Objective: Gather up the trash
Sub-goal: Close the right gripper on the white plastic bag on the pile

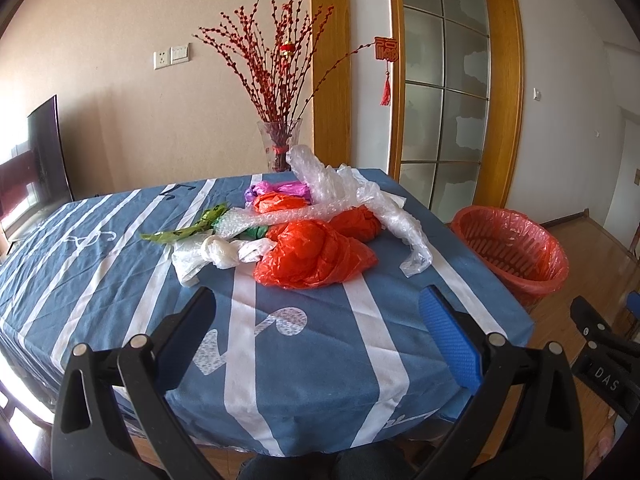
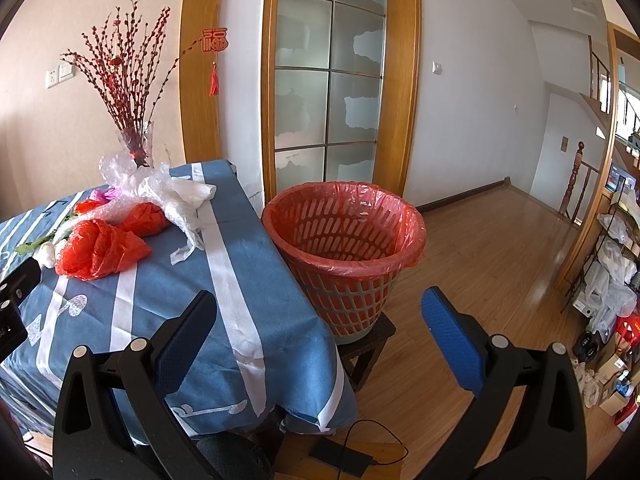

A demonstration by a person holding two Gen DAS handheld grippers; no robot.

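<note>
A heap of trash lies mid-table on the blue striped cloth [image 1: 120,264]: a large red plastic bag [image 1: 316,256] in front, a second red bag [image 1: 358,222], bubble wrap [image 1: 332,188], a knotted white bag [image 1: 220,252], a green wrapper [image 1: 180,234] and a purple bag [image 1: 276,191]. My left gripper [image 1: 320,324] is open and empty, short of the heap. My right gripper [image 2: 320,324] is open and empty, hovering by the table's right edge in front of the red-lined basket [image 2: 344,248]. The red bag [image 2: 100,250] and bubble wrap [image 2: 132,180] show at left in the right wrist view.
A glass vase of red branches [image 1: 280,144] stands at the table's far edge. The basket [image 1: 516,252] sits on a low dark stool [image 2: 368,344] right of the table. Wooden floor [image 2: 500,248] stretches to the right; shelves with bags [image 2: 616,264] line the far right. A cable and a black device [image 2: 340,458] lie on the floor.
</note>
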